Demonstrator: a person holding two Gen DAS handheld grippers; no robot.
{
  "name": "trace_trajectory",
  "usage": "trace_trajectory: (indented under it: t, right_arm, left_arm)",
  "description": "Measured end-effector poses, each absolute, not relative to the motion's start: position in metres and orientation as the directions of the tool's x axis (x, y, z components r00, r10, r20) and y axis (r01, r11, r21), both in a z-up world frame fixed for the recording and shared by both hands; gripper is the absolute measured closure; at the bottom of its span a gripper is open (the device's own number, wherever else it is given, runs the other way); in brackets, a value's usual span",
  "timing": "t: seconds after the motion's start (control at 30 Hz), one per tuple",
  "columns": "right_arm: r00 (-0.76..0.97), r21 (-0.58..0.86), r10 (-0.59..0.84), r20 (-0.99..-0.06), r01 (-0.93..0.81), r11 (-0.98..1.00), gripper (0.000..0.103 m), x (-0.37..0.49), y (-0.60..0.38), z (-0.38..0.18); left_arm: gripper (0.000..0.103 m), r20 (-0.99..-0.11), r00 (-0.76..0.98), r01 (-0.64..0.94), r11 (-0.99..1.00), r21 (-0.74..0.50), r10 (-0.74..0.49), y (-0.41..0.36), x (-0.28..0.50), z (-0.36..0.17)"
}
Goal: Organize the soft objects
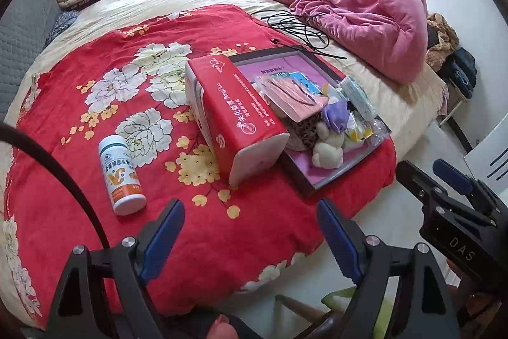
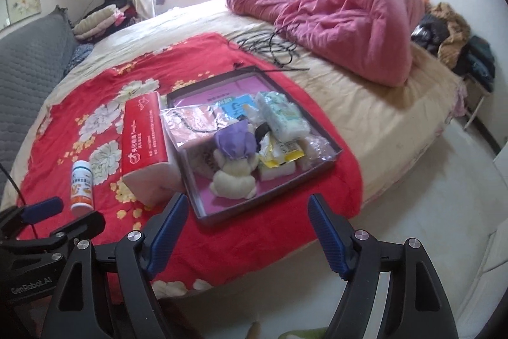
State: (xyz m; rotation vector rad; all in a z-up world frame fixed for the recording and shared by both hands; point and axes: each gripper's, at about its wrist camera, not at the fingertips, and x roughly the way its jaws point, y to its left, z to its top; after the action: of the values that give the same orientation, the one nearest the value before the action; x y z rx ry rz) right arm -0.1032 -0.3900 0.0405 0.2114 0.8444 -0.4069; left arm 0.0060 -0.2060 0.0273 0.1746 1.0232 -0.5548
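- Fingers of both tools stand wide apart with nothing between them: the left gripper (image 1: 250, 231) hangs over the near edge of the red flowered blanket (image 1: 95, 123), and the right gripper (image 2: 249, 226) hangs just in front of the dark shallow cardboard box lid with a pink lining (image 2: 203, 212).
- That box lid, my landmark, lies on the blanket on the bed and already holds the soft things: a cream plush bear in a purple dress (image 2: 233, 170), a clear bag of pink cloth (image 2: 190, 123), a pale wrapped tissue pack (image 2: 282, 116) and a yellow-and-white pouch (image 2: 279, 151).
- Left of the box lid, touching its side, lies a red-and-white soft tissue pack (image 1: 235, 116); further left, apart from it, a white plastic bottle with an orange label (image 1: 122, 177) lies on its side.
- By my judgement the sorting is nearly finished and the hands are between picks; the red tissue pack looks like the remaining soft item.
- Taking it next calls for a wide grip across its squashy body and a lift over the rim.
- Only the left view shows the right tool beside the bed; only the right view shows the box lid's whole inside.
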Motion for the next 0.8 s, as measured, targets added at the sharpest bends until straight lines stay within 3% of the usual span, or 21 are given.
trace_trajectory:
  t: [0.8]
  right_arm:
    - [0.594, 0.034, -0.262, -0.761, 0.440, 0.897, 0.024, -0.136, -0.362, 0.032]
  left_arm:
    - [0.018, -0.837, 0.427, 0.509, 0.856, -0.091, -0.343, -0.196, -0.009, 0.031]
